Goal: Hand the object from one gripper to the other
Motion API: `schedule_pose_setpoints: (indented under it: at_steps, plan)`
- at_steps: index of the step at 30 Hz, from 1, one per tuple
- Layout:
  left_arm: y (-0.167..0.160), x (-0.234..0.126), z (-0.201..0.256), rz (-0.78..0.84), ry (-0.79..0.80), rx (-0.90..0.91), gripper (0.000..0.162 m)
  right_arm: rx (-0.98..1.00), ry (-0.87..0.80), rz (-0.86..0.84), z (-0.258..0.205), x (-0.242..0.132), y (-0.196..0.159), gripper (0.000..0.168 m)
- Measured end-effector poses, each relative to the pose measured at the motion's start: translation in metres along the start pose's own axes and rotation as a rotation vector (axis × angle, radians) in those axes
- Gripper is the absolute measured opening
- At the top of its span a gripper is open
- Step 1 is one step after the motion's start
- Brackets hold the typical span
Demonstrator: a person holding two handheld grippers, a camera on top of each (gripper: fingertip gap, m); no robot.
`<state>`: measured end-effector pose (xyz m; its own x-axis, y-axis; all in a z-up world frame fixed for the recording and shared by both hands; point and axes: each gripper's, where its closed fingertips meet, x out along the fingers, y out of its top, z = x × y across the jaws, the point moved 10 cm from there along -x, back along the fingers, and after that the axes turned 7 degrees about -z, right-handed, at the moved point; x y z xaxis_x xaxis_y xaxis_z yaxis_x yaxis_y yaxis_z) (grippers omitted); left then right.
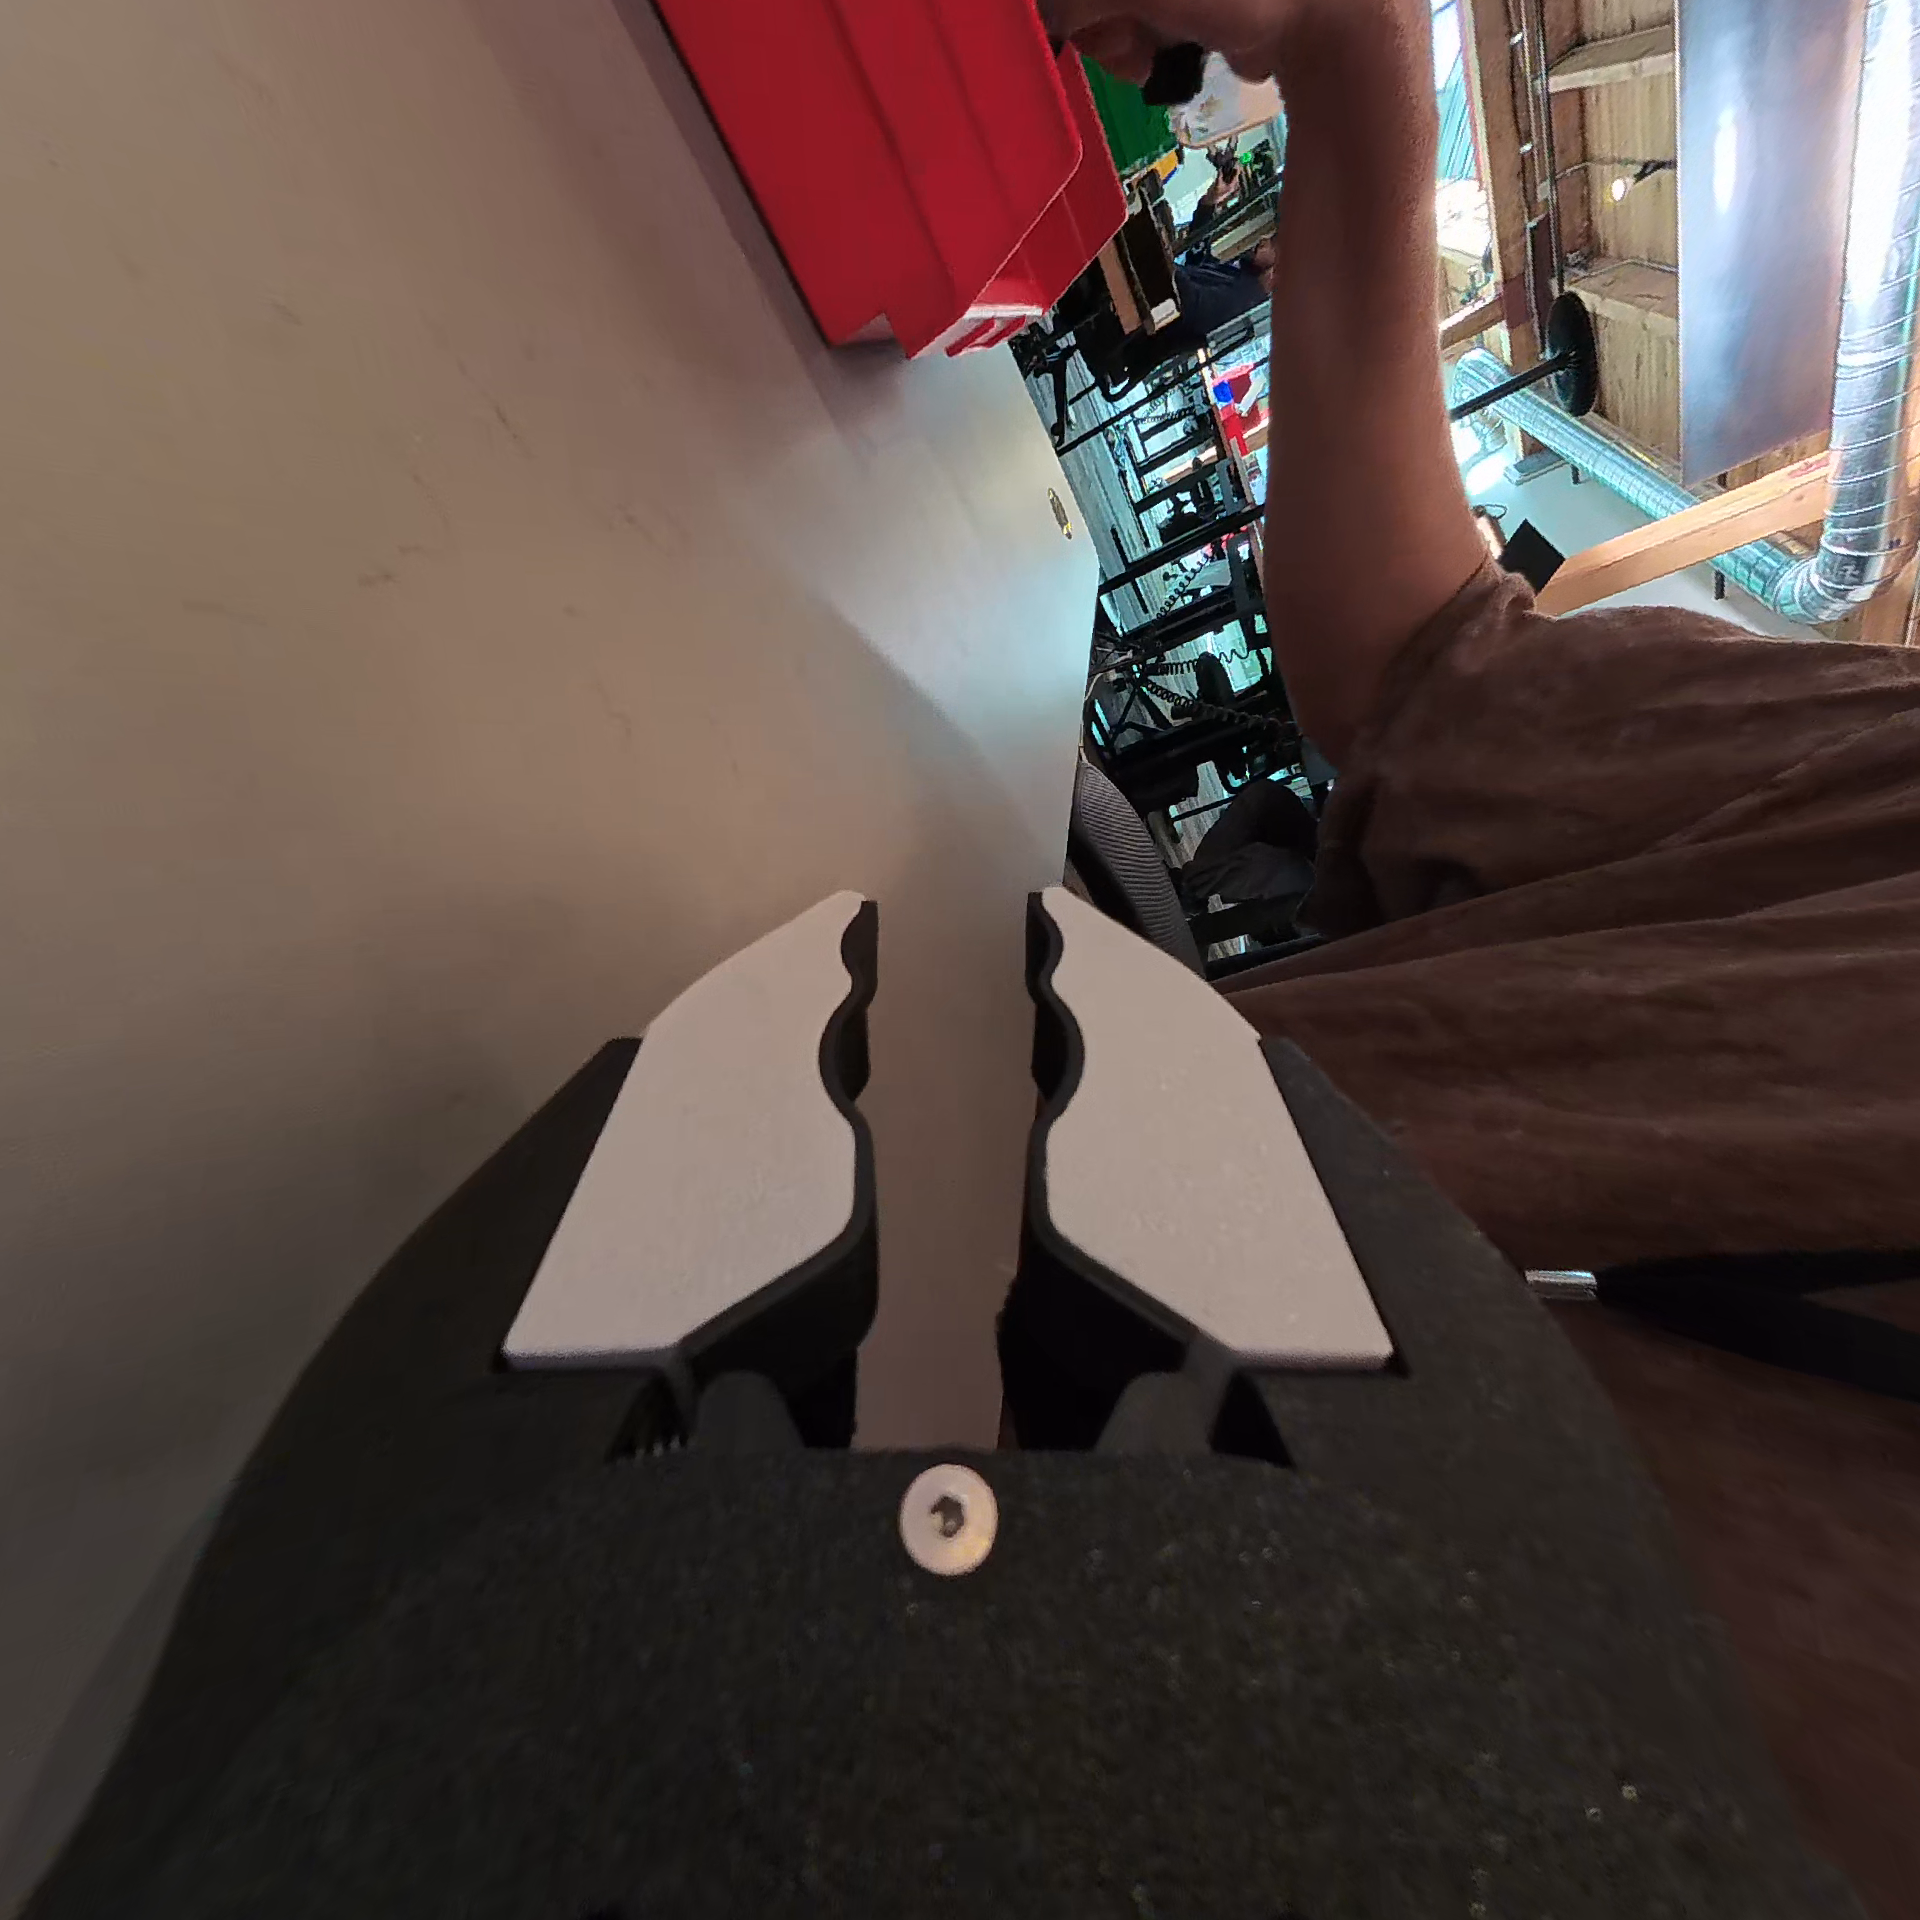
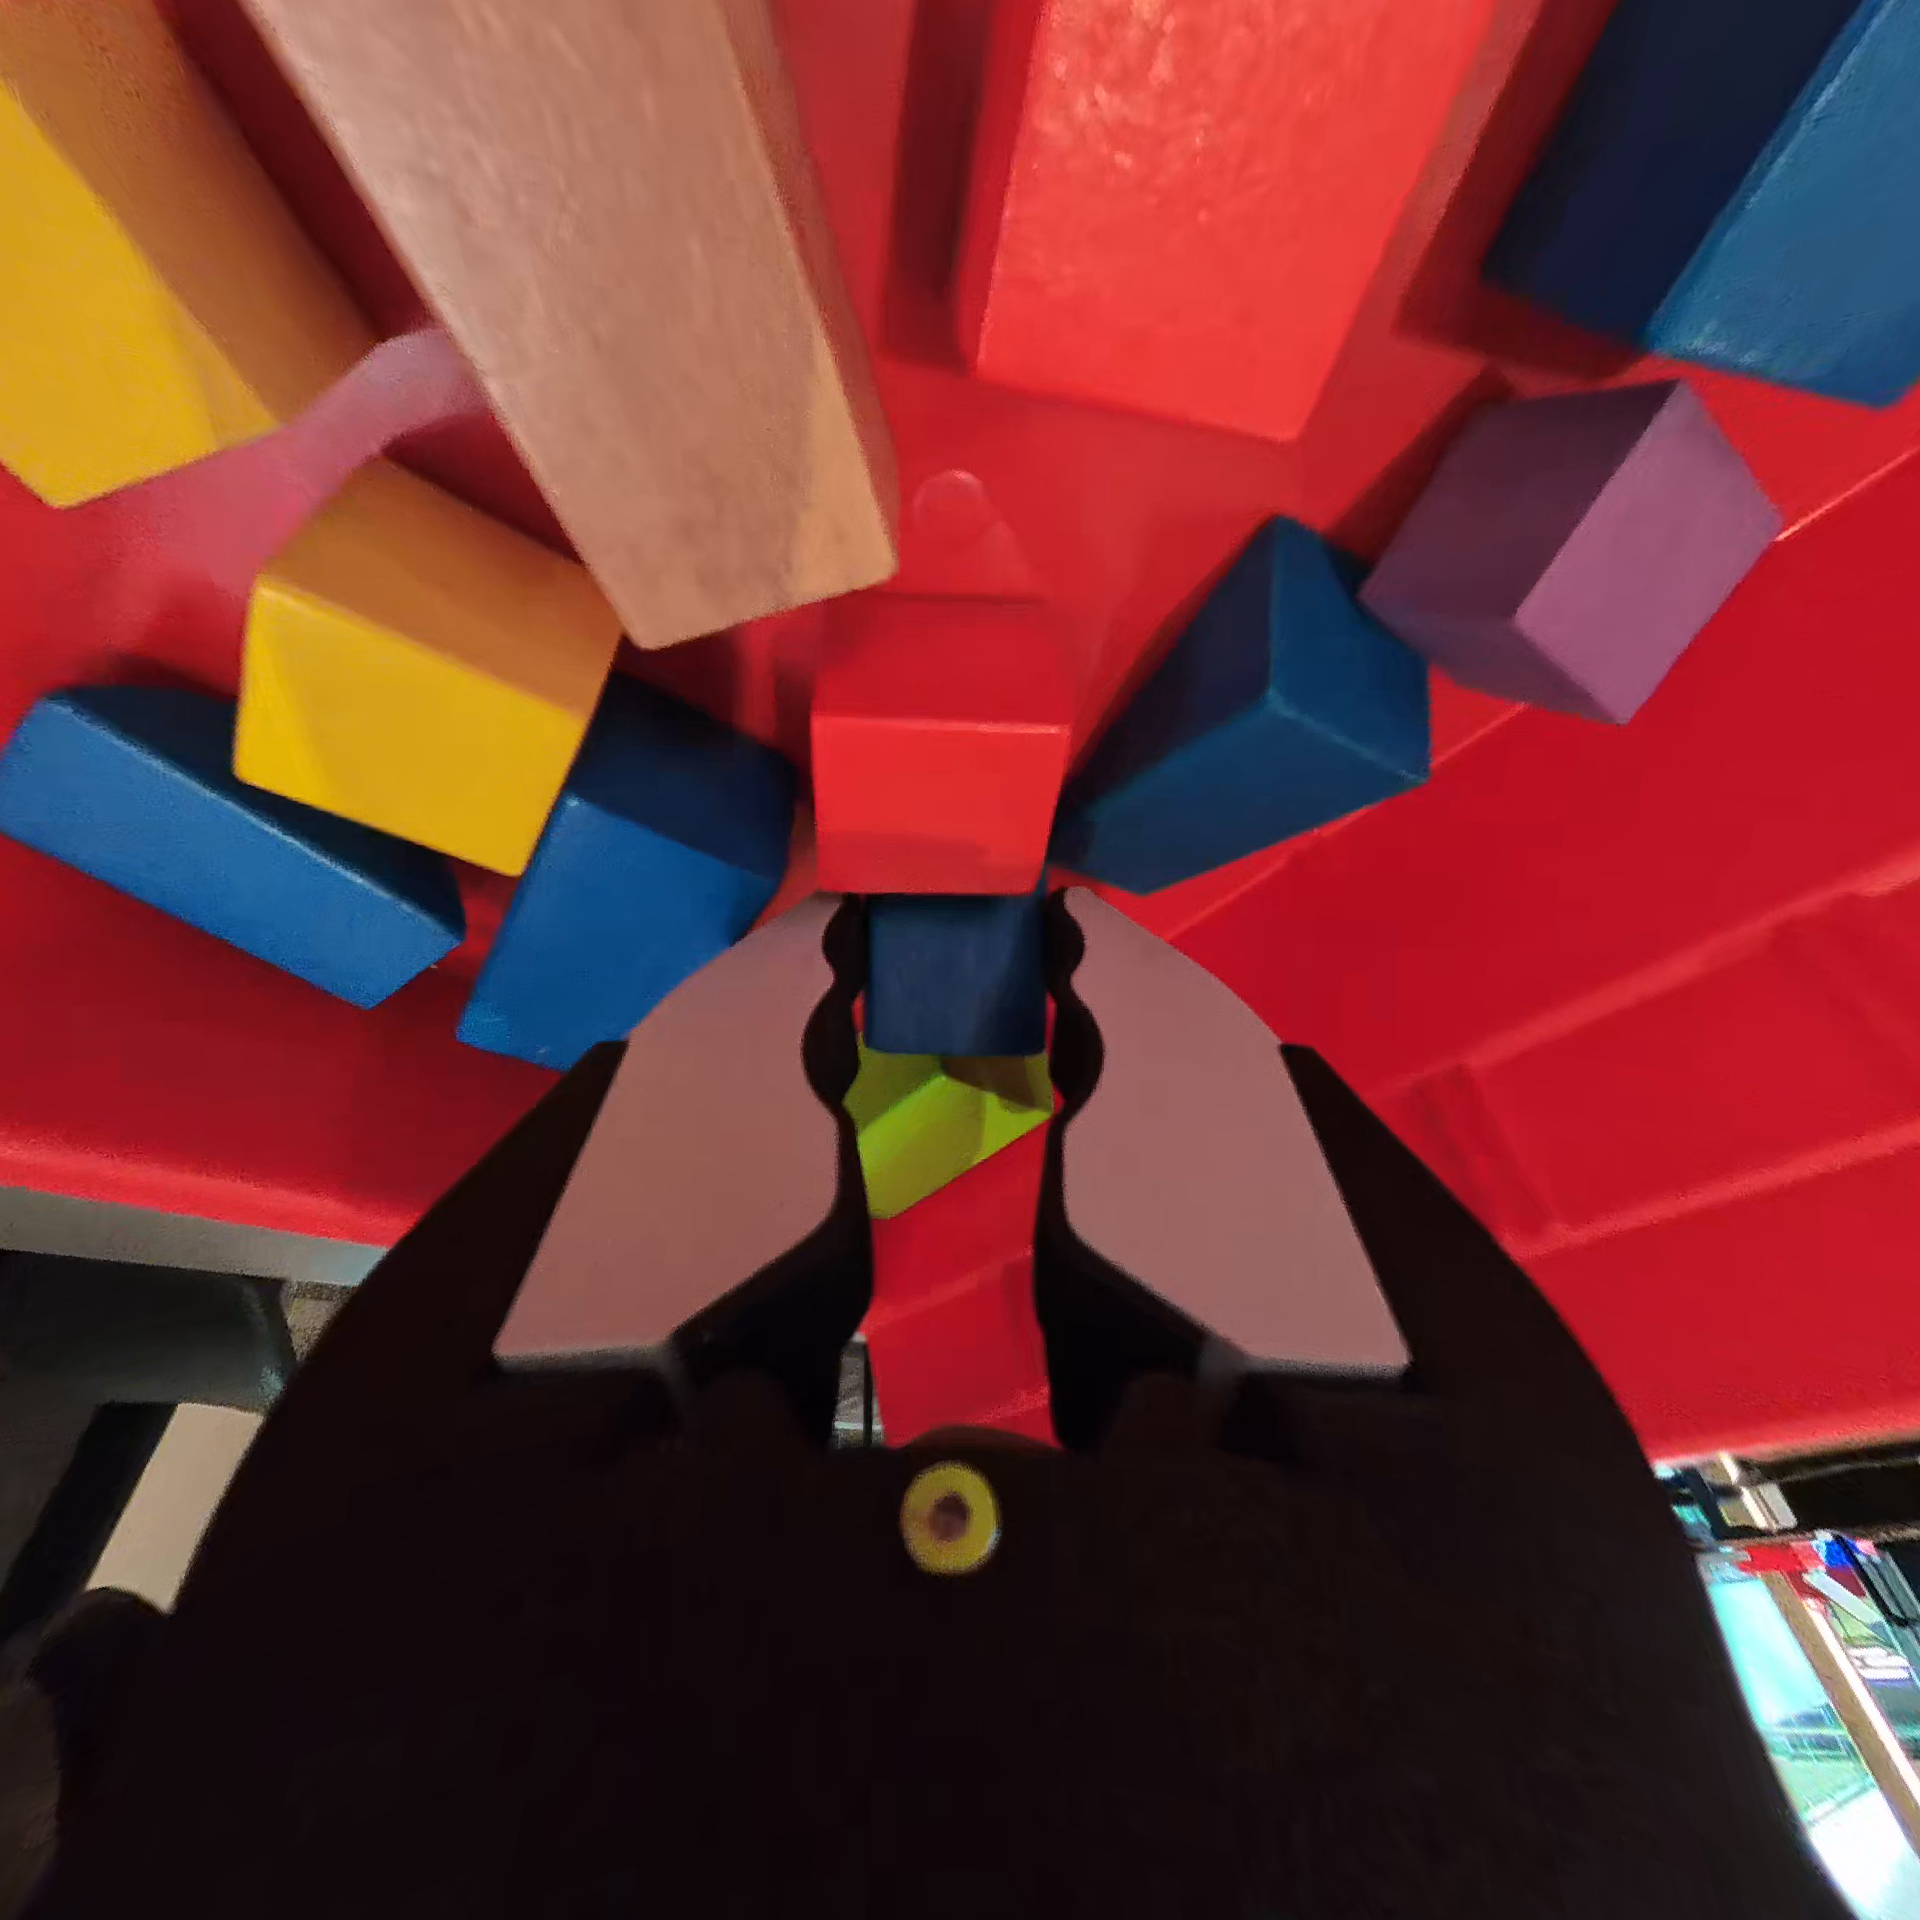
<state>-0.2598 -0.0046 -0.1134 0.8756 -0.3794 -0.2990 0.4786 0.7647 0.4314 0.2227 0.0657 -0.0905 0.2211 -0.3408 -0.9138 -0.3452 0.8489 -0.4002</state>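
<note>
Your right gripper [image 2: 951, 961] clamps the small dark-blue wooden block [image 2: 954, 987] inside the red plastic bin [image 2: 1558, 1039]; rigid, light, smooth-painted, so hold flat faces. Left gripper [image 1: 951, 925] fingers apart, empty, well off the bin.

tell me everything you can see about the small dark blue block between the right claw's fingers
The dark blue block is small, painted and wooden-looking, with flat faces and sharp edges. It sits between the fingertips of the right claw, whose fingers meet its two sides, inside the red bin. A red cube lies just beyond it, apparently touching, and a lime green block lies on its near side. Whether it is lifted cannot be told.
</note>
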Motion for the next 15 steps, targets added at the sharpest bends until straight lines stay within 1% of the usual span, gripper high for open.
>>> schedule_pose_setpoints:
  at_steps: [4, 7, 9, 10, 12, 15]
  plan:
    - [0.000, 0.002, -0.002, -0.006, -0.002, -0.004, 0.027, -0.003, 0.024, 0.033, 0.003, 0.009, -0.004, 0.033]
    - [0.000, 0.004, -0.002, -0.009, -0.005, -0.007, 0.027, -0.016, 0.012, 0.064, 0.002, 0.010, -0.007, 0.034]
    - [0.000, 0.004, -0.002, -0.011, -0.005, -0.003, 0.027, -0.008, 0.012, 0.071, 0.000, 0.006, -0.014, 0.046]
    - [0.000, 0.004, -0.001, -0.011, -0.002, 0.001, 0.027, -0.001, 0.006, 0.090, -0.002, -0.001, -0.021, 0.047]
    - [0.001, 0.001, 0.001, 0.000, 0.015, 0.016, 0.027, 0.016, -0.039, 0.183, -0.008, -0.025, -0.043, 0.047]
    - [0.003, -0.015, 0.006, 0.067, 0.098, 0.063, 0.027, 0.066, -0.091, 0.470, -0.027, -0.068, -0.089, 0.046]
